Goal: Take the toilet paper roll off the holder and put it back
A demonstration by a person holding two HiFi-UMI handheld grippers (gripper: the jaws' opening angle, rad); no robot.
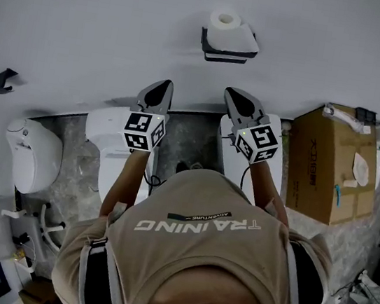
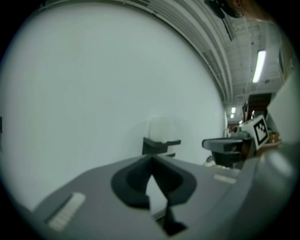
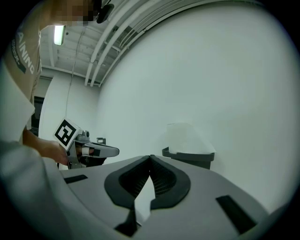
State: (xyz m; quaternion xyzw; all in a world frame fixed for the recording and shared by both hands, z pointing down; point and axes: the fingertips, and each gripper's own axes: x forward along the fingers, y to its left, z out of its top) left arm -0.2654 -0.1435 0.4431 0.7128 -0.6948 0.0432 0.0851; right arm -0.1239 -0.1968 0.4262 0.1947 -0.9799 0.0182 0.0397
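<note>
Now in hand: the approach. Neither gripper touches the toilet paper roll (image 1: 225, 20), so the taking-off step looks about to begin.
Roll: it stands upright in the dark holder (image 1: 228, 48), which is fixed to the white wall (image 1: 110, 22). It is ahead of both your grippers and well apart from them.
Left gripper (image 1: 164, 84): its jaws are closed tip to tip with nothing between them. It points at the wall, to the left of the holder.
Right gripper (image 1: 234, 93): its jaws also meet at the tips and are empty. It is roughly in line with the holder.
Next move: spread one pair of jaws wide enough to take the roll and bring them up to it. Close on its sides, then lift it straight up clear of the holder's rim.
Handling note: the roll is probably soft and light, so a gentle squeeze should hold it without crushing it.
Return step: not yet begun. You will likely need to set the roll back upright in the same holder.
</note>
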